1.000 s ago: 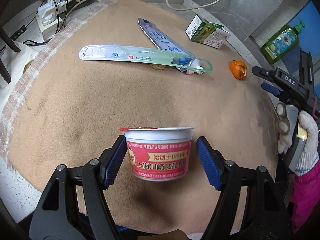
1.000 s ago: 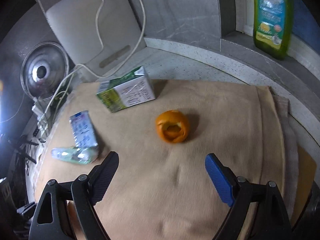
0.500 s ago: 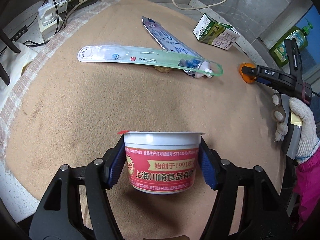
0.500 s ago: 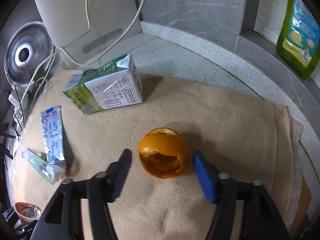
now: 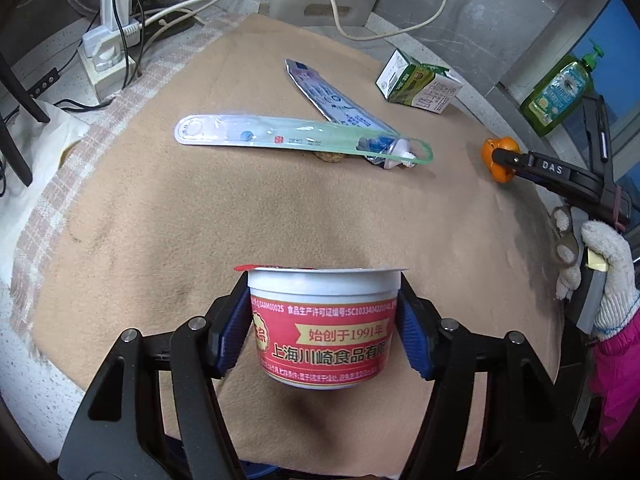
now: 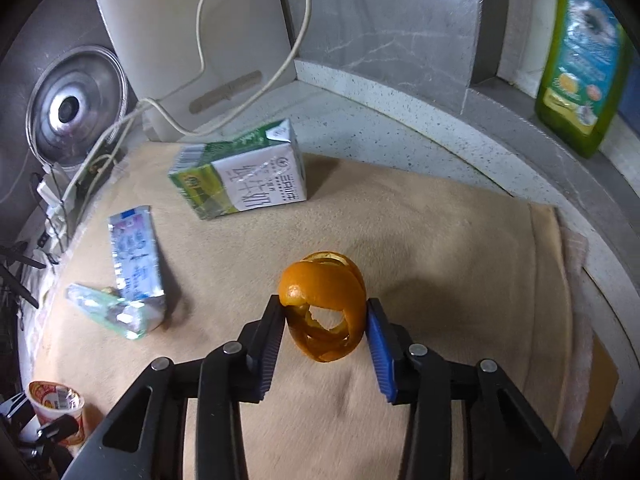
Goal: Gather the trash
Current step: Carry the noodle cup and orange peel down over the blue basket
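A red and white food cup (image 5: 324, 332) sits between the blue pads of my left gripper (image 5: 322, 292), which is shut on its sides just above the tan cloth (image 5: 200, 220). In the right wrist view a curled orange peel (image 6: 324, 280) sits between the jaws of my right gripper (image 6: 324, 312). Those jaws are closing, and both pads touch the peel. The left wrist view shows the same peel (image 5: 502, 160) at the far right. A green and white milk carton (image 6: 240, 180), a flattened toothpaste tube (image 6: 134, 256) and a long toothbrush package (image 5: 296, 142) lie on the cloth.
A green dish soap bottle (image 5: 560, 92) stands on the ledge at the back right. A power strip (image 5: 106, 52) with cables lies at the back left. A gloved hand (image 5: 604, 272) holds the right tool at the cloth's right edge.
The left jaws narrowed from around the cup to pressing on it. My right gripper moved forward over the peel and its jaws came together from wide apart onto it.
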`<state>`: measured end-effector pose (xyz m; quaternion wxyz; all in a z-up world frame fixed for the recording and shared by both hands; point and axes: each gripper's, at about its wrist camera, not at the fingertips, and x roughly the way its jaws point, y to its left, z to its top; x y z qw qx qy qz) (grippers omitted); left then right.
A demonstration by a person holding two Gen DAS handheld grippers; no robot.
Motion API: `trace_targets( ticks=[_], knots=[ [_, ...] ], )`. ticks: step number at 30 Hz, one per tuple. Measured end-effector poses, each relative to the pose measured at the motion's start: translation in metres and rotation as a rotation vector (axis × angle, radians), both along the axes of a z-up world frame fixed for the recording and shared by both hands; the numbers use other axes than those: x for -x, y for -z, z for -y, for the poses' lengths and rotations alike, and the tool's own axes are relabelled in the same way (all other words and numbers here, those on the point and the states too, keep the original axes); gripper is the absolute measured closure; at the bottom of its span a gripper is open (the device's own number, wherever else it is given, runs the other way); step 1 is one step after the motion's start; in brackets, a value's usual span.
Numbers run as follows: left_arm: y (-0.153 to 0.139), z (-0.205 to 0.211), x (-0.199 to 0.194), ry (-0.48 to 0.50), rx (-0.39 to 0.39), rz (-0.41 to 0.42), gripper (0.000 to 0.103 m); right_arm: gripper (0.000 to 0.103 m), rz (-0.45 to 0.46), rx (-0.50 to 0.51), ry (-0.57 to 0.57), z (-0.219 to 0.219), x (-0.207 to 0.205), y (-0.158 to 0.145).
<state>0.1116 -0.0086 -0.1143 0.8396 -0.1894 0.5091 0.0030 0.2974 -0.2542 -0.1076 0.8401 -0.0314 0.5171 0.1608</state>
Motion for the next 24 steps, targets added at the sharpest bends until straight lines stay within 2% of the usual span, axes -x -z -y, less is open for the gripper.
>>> trace_targets(
  ticks=[8,14,19,24],
  knots=[
    [-0.02,-0.027,0.037,0.025,-0.027,0.047,0.037,0.062,0.041,-0.055,-0.041,-0.022,0.08,-0.042],
    [-0.027,-0.053,0.078,0.034,-0.051,0.064,0.037,0.062,0.049,-0.088,-0.094,-0.055,0.154,-0.058],
    [-0.026,-0.068,0.115,0.066,-0.079,0.067,0.037,0.062,0.053,-0.114,-0.129,-0.083,0.219,-0.065],
    [-0.015,-0.077,0.15,0.105,-0.083,0.059,0.037,0.062,0.026,-0.133,-0.133,-0.104,0.282,-0.055]
  ],
)
